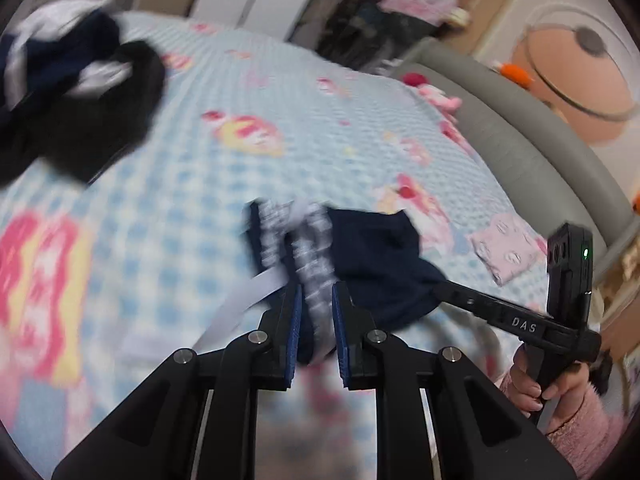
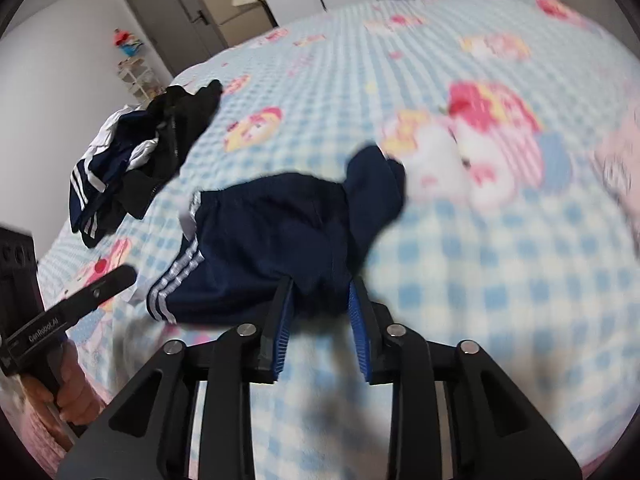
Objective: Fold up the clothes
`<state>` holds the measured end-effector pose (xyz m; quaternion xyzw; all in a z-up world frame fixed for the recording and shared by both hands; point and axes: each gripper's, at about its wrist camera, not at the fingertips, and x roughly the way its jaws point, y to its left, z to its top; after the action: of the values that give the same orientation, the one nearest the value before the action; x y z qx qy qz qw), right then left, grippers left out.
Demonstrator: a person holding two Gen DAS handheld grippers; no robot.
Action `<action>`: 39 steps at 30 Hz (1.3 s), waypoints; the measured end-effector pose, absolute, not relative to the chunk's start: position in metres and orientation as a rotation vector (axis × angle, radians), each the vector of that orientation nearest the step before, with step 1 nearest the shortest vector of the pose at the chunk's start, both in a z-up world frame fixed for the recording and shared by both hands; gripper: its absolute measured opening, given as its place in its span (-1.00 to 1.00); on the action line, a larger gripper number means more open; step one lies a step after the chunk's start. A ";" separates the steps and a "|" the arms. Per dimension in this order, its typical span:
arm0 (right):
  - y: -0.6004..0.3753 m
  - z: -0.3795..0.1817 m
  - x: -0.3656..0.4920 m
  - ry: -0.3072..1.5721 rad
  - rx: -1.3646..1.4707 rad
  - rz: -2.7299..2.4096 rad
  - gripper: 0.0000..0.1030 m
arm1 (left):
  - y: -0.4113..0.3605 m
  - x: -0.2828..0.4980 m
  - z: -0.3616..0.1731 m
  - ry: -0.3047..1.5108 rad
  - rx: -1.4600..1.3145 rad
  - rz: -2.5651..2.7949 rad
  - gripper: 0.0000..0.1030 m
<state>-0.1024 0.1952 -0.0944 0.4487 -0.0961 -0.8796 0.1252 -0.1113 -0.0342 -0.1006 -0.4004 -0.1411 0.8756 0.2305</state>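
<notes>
Handling as light, limp fabric, the navy striped garment (image 2: 272, 240) hangs over the bed (image 2: 480, 280), its edge between the slightly parted fingers of both the left gripper (image 1: 316, 300) and right gripper (image 2: 320, 292).

The left wrist view looks down along its own black gripper (image 1: 316, 300) from close above the blue-checked bedspread with pink cartoon prints (image 1: 168, 184), facing the grey padded bed edge (image 1: 520, 128). The right wrist view looks down along its gripper (image 2: 320, 300), facing a grey door (image 2: 172, 12). Both share the navy white-striped garment (image 2: 272, 240) and the dark clothes pile (image 2: 132, 160).
</notes>
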 end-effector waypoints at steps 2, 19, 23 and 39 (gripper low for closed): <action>0.183 -0.098 -0.106 -0.200 1.331 -2.552 -0.20 | -0.014 -0.122 -0.106 -0.309 -1.121 2.381 -0.59; 0.157 -0.086 -0.123 0.125 1.286 -2.592 -0.17 | 0.002 -0.137 -0.086 -0.137 -1.046 2.483 -0.31; 0.145 -0.119 -0.141 0.196 1.413 -2.502 -0.16 | 0.025 -0.158 -0.110 -0.014 -1.164 2.456 -0.30; 0.164 -0.117 -0.137 0.062 1.362 -2.599 -0.14 | 0.005 -0.167 -0.126 -0.187 -1.193 2.468 -0.19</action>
<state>-0.1368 0.1641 -0.1168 0.4616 0.0212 -0.8808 0.1033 -0.1673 0.0049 -0.1262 -0.4259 -0.0669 0.8808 0.1959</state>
